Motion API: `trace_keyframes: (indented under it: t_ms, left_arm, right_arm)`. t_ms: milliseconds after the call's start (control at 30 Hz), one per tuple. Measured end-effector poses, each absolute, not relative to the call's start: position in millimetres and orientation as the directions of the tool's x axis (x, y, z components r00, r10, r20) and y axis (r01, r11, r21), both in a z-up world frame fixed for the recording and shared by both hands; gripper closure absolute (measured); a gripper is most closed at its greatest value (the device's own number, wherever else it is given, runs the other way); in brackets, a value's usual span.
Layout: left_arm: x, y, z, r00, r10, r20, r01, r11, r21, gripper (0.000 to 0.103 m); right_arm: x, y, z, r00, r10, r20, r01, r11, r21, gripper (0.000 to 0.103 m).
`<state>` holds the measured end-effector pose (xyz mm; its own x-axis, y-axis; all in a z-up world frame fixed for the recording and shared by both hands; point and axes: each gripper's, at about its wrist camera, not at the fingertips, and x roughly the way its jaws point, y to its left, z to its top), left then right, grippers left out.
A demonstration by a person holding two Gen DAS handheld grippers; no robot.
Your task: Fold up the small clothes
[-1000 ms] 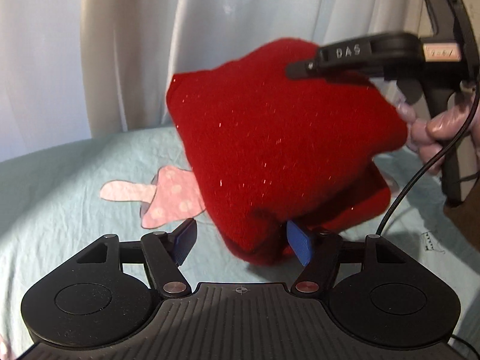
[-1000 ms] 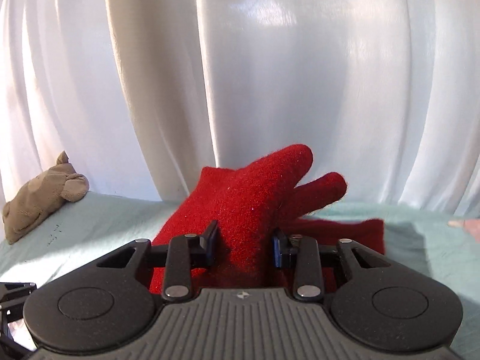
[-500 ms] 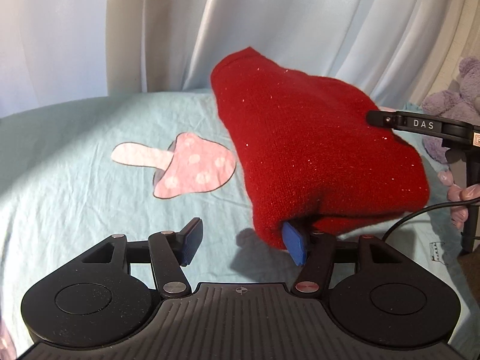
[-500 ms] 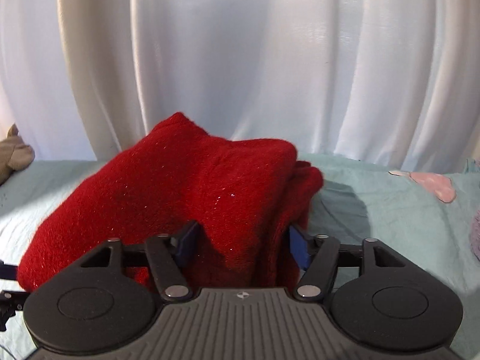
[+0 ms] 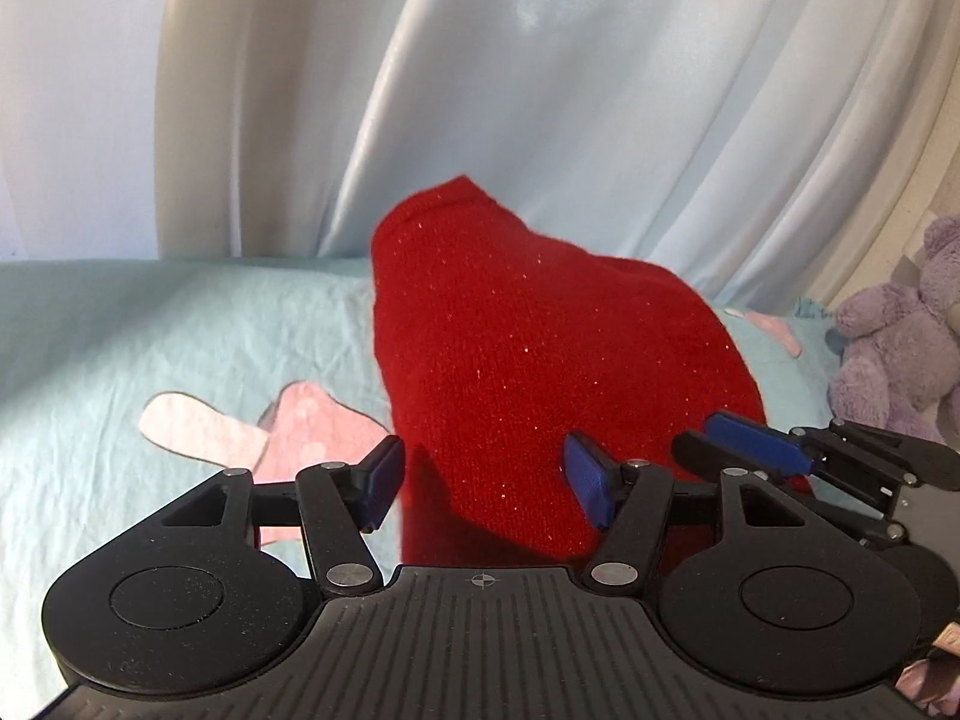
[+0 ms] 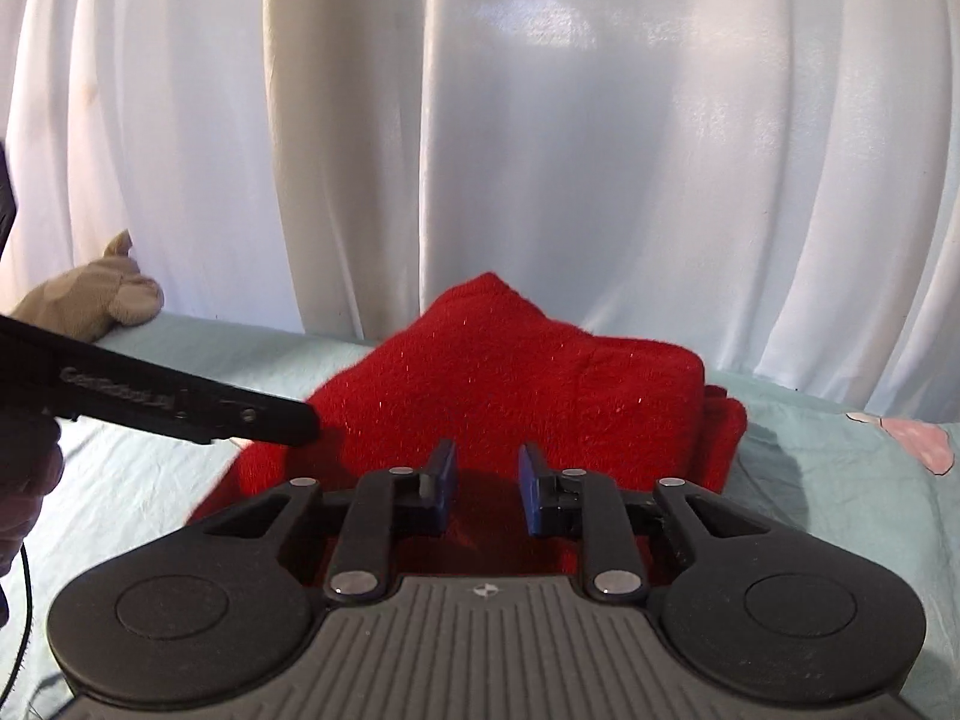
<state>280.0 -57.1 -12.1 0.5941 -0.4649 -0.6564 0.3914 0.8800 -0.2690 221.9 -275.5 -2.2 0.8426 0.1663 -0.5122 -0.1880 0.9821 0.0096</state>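
Teal sheet (image 5: pixel 150 324) bare leftward; red garment (image 5: pixel 540 372) heaped; left gripper (image 5: pixel 483 477), right gripper (image 6: pixel 483 483) agape, empty.

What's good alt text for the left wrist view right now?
A folded red knit garment lies on a pale teal sheet, just ahead of the open left gripper. The right gripper reaches in from the right; a pink mushroom print and purple plush toy flank the garment.

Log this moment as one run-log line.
step: fold | item: red knit garment bunched on bedsheet | left gripper: open | right gripper: open
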Motion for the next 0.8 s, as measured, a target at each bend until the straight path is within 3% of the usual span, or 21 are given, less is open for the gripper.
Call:
trace_keyframes:
  t_ms: [100, 167, 233, 333, 400, 433, 467, 600, 700, 800]
  left_arm:
    - [282, -60, -34, 0.546, -0.514, -0.662, 0.372, 0.856, -0.359, 0.026]
    - [280, -68, -38, 0.564, -0.495, -0.661, 0.390, 0.865, -0.314, 0.021]
    - [285, -63, -37, 0.547, -0.510, -0.664, 0.389, 0.857, -0.338, 0.019]
    - [302, -40, -34, 0.481, -0.582, -0.656, 0.344, 0.813, -0.470, 0.019]
    - [313, -30, -32, 0.460, -0.605, -0.649, 0.313, 0.795, -0.519, 0.018]
    - [320, -28, -32, 0.462, -0.605, -0.648, 0.305, 0.795, -0.524, 0.018]
    - [327, -26, -32, 0.461, -0.608, -0.647, 0.302, 0.793, -0.530, 0.014]
    - [357, -23, -54, 0.368, -0.700, -0.612, 0.261, 0.709, -0.655, 0.008]
    - [375, -22, -74, 0.297, -0.772, -0.562, 0.211, 0.627, -0.750, 0.006]
    - [388, -31, -88, 0.251, -0.813, -0.525, 0.181, 0.572, -0.800, 0.005]
  right_arm:
    - [209, -268, -27, 0.849, 0.052, -0.526, -0.180, 0.964, -0.195, 0.084]
    - [200, -271, -45, 0.883, 0.042, -0.468, -0.186, 0.946, -0.265, 0.085]
    - [204, -275, -39, 0.873, 0.053, -0.485, -0.177, 0.960, -0.215, 0.084]
    - [215, -292, -19, 0.840, 0.120, -0.529, -0.159, 0.987, -0.028, 0.083]
    - [219, -310, -6, 0.835, 0.158, -0.526, -0.130, 0.987, 0.091, 0.074]
    - [221, -320, -1, 0.842, 0.145, -0.520, -0.090, 0.988, 0.129, 0.047]
    - [225, -328, 1, 0.839, 0.112, -0.532, -0.044, 0.989, 0.138, 0.013]
    - [257, -351, -15, 0.768, 0.120, -0.629, -0.009, 0.984, 0.178, 0.012]
    - [283, -391, -37, 0.709, 0.306, -0.635, 0.014, 0.895, 0.447, 0.011]
    - [299, -417, -58, 0.678, 0.434, -0.594, 0.029, 0.790, 0.612, 0.011]
